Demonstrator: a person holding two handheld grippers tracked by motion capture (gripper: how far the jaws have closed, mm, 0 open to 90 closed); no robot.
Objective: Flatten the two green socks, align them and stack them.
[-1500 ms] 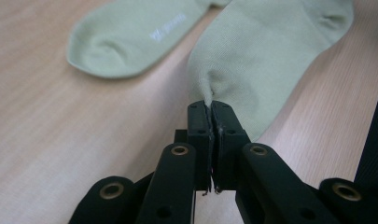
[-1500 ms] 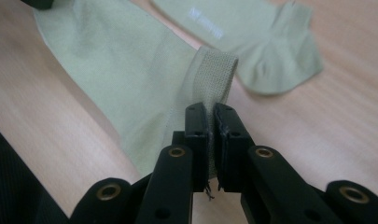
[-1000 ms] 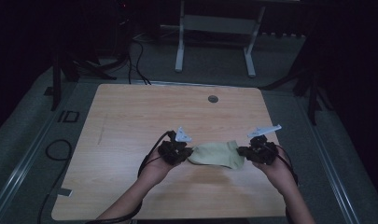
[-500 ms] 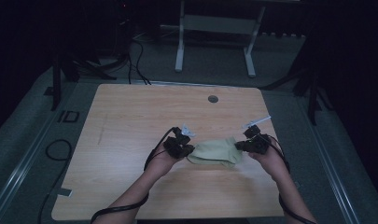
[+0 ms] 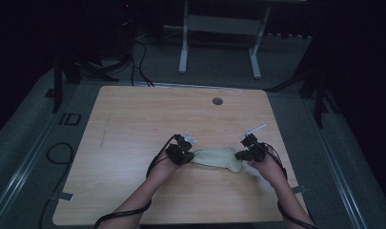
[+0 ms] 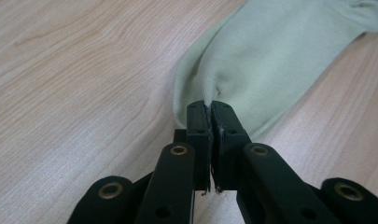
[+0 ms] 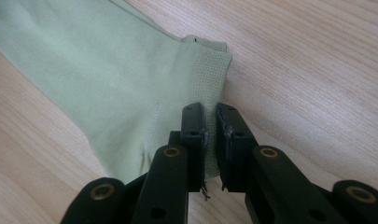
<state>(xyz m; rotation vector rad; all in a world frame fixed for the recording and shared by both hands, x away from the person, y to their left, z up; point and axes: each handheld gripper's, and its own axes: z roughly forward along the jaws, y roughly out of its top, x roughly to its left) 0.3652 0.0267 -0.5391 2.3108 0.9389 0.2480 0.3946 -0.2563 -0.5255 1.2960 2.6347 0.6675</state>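
A pale green sock [image 5: 215,158] lies stretched left to right on the wooden table [image 5: 147,114], near its front. My left gripper [image 5: 192,156] is shut on the sock's rounded left end [image 6: 270,51], its jaws [image 6: 210,105] pinching a fold of fabric tight. My right gripper [image 5: 238,155] is at the ribbed cuff end [image 7: 107,70]. Its jaws [image 7: 211,109] have just been opening and now stand slightly parted, with the cuff's edge still between them. Both grippers are low over the tabletop.
A round cable hole [image 5: 217,101] sits near the table's far edge. Beyond it stands a grey metal frame [image 5: 219,24] on the dark floor. Cables [image 5: 55,152] lie on the floor at the left. Bare wood surrounds the sock.
Both hands have come down and slightly nearer each other, lowering the sock onto the table so that it lies flatter.
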